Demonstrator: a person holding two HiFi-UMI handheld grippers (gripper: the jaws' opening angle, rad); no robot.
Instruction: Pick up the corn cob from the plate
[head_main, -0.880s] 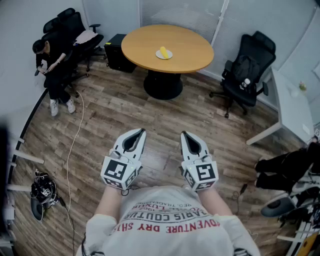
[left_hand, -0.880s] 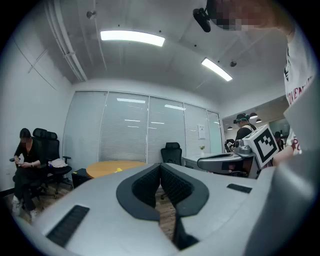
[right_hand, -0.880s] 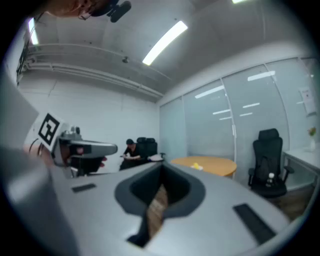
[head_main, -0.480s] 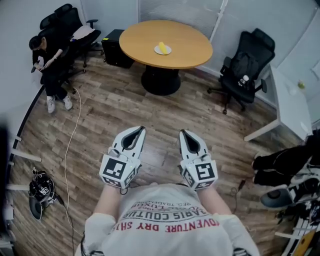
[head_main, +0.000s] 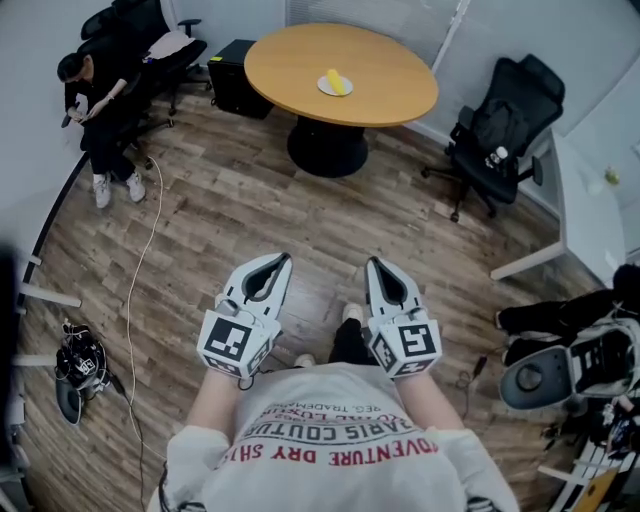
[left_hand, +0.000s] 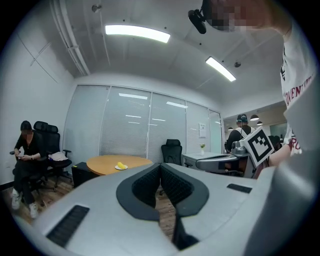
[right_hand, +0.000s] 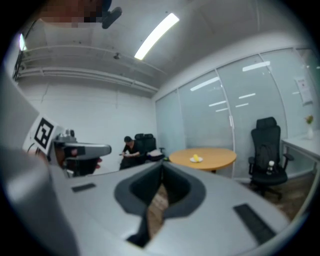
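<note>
**Head view: walker closing in, corn cob not yet in reach**

From where I stand, the person carrying the rig has taken a step in the last second. A shoe (head_main: 350, 312) and a dark trouser leg now show on the wooden floor (head_main: 230, 210) between the two grippers, where there was bare planking just before. The room has also slid across the head view, and the black office chair (head_main: 503, 128) right of the table has shifted with it. The grippers themselves have kept their pose, held out level in front of the chest, side by side.

The left gripper (head_main: 273, 262) has its jaws pressed together with nothing between them, and the right gripper (head_main: 376, 265) is closed up and empty too.

The corn cob (head_main: 337, 81) lies on its plate (head_main: 326, 89) on the round table (head_main: 290, 60), well apart from both grippers across open floor. I read this as the approach only: the walk has to finish and one pair of jaws has to spread before any pick-up.

Counted:
- One corn cob, yellow.
- One small pale plate.
- One round wooden table.
- Two grippers.
- One seated person (head_main: 95, 110) at the left wall, with at least two more dark chairs beside them.
</note>
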